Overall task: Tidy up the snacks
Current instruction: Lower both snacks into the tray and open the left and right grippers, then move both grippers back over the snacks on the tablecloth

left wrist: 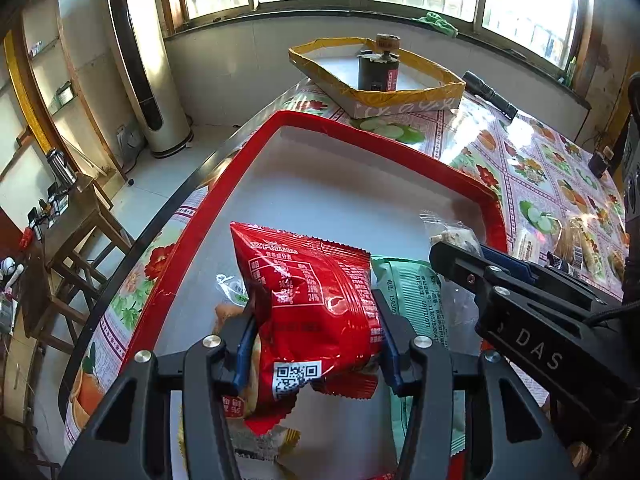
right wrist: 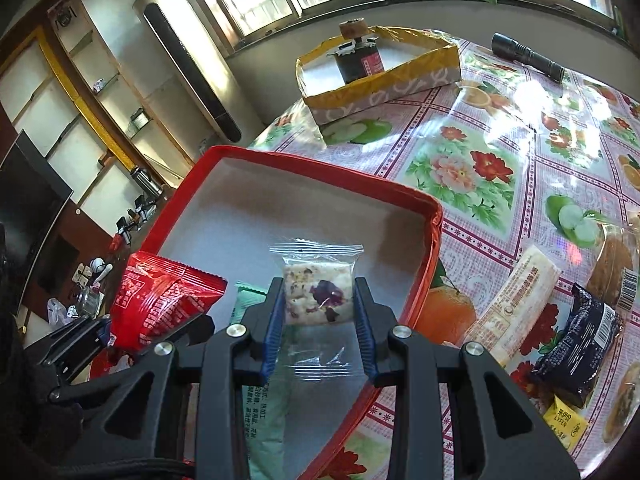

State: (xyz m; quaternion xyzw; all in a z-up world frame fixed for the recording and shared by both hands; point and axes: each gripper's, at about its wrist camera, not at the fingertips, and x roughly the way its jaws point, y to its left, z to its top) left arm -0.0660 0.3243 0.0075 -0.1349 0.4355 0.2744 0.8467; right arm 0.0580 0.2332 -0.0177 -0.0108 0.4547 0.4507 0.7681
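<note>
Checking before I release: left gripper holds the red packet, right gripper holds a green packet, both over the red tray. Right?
Not quite. The right gripper holds a clear packet with a pale cake, as the right wrist view shows. The left gripper does hold the red packet, over the red tray.

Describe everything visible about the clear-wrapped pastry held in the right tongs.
The clear-wrapped pastry is a pale, square block flecked pink, with a dark purple petal patch on its face. Its transparent film wrapper has crimped ends above and below. The right tongs clamp its two sides, holding it face-on over the red tray, beside a red snack bag.
</note>
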